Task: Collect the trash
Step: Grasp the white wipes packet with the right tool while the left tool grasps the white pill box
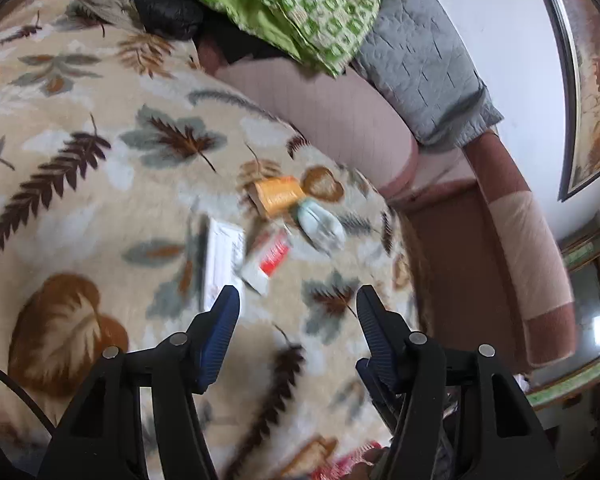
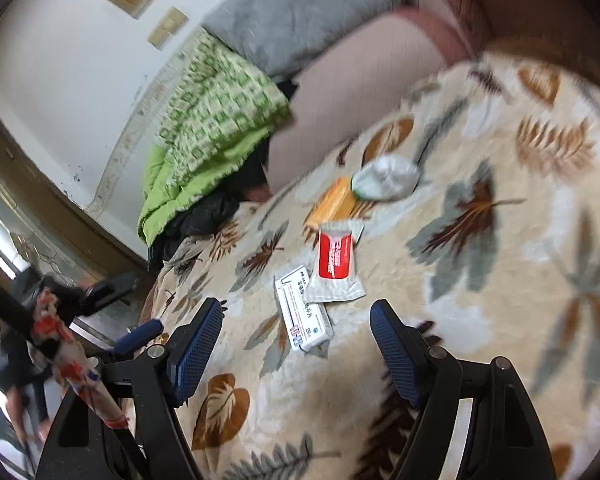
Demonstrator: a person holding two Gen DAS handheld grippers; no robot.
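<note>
Trash lies on a leaf-patterned blanket (image 2: 480, 300): a white medicine box (image 2: 303, 314), a red-and-white wrapper (image 2: 335, 261), an orange packet (image 2: 334, 203) and a crumpled pale mask (image 2: 386, 179). The left wrist view shows the same box (image 1: 220, 260), wrapper (image 1: 268, 258), orange packet (image 1: 278, 195) and mask (image 1: 320, 222), blurred. My left gripper (image 1: 298, 304) is open just short of the box and wrapper, holding nothing. My right gripper (image 2: 296, 318) is open, its fingers either side of the box's near end without touching it.
A green patterned quilt (image 2: 204, 120), a grey quilted pillow (image 2: 300, 12) and a pink bolster (image 2: 340, 92) sit at the bed's head. Dark clothing (image 2: 204, 216) lies under the quilt. The other gripper (image 2: 112, 292) and a patterned sleeve (image 2: 68, 352) show at the lower left.
</note>
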